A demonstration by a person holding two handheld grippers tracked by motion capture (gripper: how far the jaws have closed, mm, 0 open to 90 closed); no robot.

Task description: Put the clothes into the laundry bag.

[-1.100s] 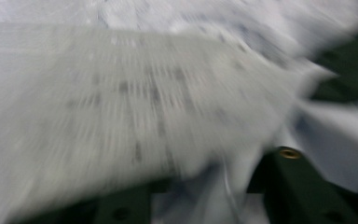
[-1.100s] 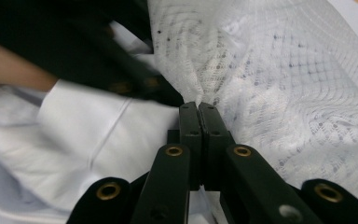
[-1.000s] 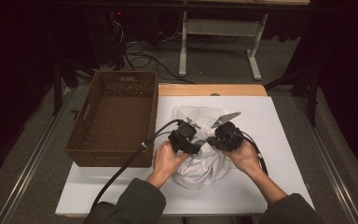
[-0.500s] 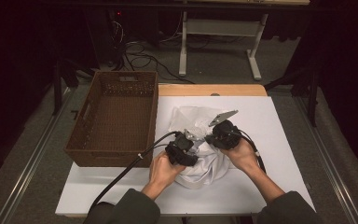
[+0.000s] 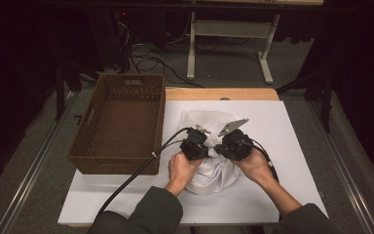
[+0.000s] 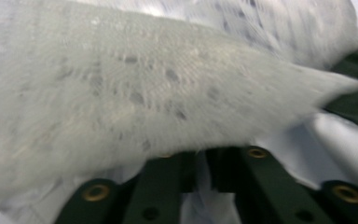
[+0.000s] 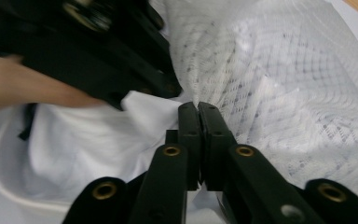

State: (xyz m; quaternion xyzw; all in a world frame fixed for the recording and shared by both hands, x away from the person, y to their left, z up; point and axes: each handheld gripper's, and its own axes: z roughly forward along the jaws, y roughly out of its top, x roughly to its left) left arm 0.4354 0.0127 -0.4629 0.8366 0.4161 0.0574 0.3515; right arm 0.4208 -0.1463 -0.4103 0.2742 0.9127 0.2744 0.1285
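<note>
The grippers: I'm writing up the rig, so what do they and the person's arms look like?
Both the left gripper and right gripper are black, with brass-coloured rivets on the jaws. A thick black cable trails from the left one; a grey three-cornered plate tops the right. Dark olive sleeves cover the forearms.

One white garment [image 5: 213, 146], one wicker basket [image 5: 119, 124], two grippers

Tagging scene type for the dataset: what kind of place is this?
Probably a lab or data-collection workspace, not a home. A white table stands on grey carpet in a dark room, loose cables lie on the floor behind it, and a bare metal desk frame stands beyond. On the table: a wicker basket and white cloth.
</note>
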